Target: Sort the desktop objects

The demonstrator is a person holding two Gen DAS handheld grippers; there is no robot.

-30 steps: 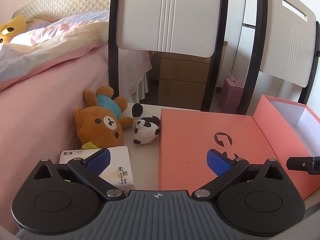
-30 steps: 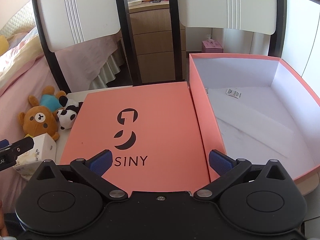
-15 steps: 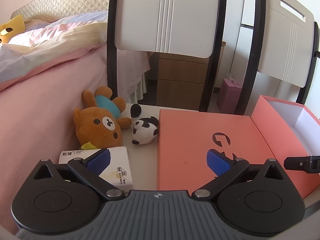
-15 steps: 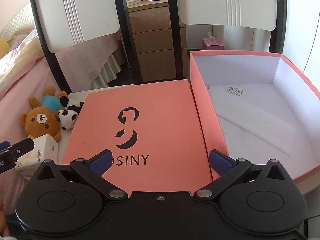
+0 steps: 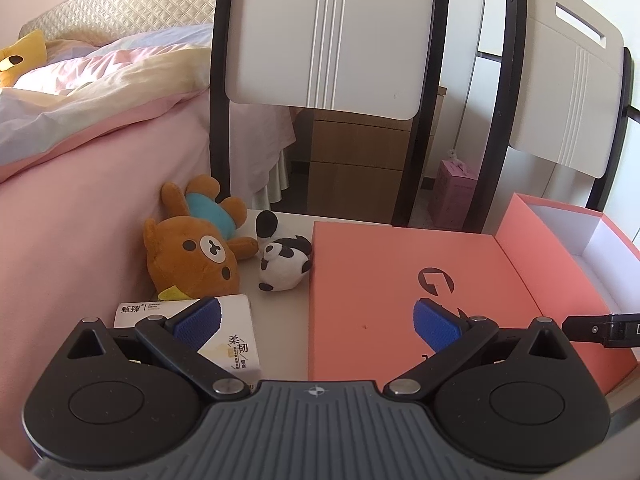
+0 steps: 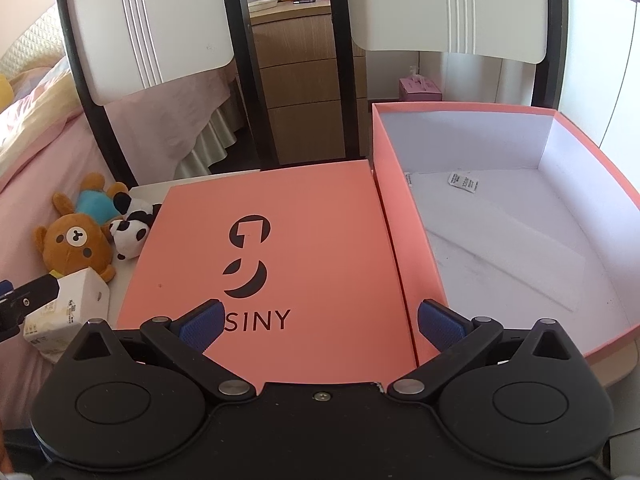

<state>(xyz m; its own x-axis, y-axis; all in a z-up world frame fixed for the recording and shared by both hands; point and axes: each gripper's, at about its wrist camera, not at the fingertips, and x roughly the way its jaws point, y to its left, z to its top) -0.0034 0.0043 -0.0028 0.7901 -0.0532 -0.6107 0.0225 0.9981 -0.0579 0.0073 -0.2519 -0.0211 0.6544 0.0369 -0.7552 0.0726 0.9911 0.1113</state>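
Evidently, both the left gripper (image 5: 316, 322) and right gripper (image 6: 320, 322) were held spread and empty; beside the lid (image 6: 280, 256), toys (image 5: 196, 252) awaited the box (image 6: 404, 240).

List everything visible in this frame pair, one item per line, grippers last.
bear plush: 1, brown with blue shirt, table's left end by the bed
panda plush: 1, black and white, between bear and lid
tissue pack: 1, white, near left corner
box lid: 1, coral, flat mid-table
open box: 1, coral, white inside, right of lid; holds paper and a small packet
chairs: 2, white backs, black frames, behind table
bed: 1, pink, left
left gripper: 1, blue pads, open, empty
right gripper: 1, blue pads, open, empty
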